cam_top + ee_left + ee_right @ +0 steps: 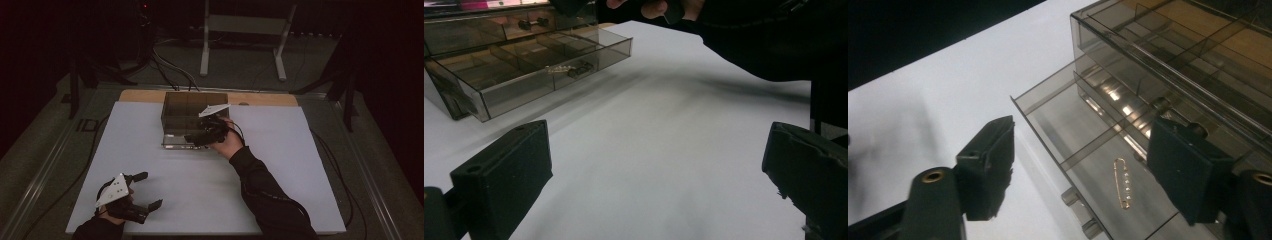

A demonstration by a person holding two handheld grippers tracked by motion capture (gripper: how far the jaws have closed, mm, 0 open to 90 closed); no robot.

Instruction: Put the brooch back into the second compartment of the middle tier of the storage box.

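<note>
A smoky clear drawer box [194, 110] stands at the back middle of the white mat [280, 170]. Its bottom drawer [1083, 150] is pulled out, and a gold safety pin [1122, 182] lies flat in one compartment. My right gripper [196, 138] hovers over that drawer's front, jaws open, with nothing between the pads [993, 165]. In the left gripper view the drawer [539, 70] is at the upper left with the pin [560, 70] beside a small dark item. My left gripper [150, 190] rests low at the mat's near left corner, open and empty.
The mat lies on a wooden table [260, 98] whose edge runs behind the box. Cables [170, 70] and a white metal frame [242, 40] are on the floor beyond. My right sleeve [265, 195] crosses the mat's near middle.
</note>
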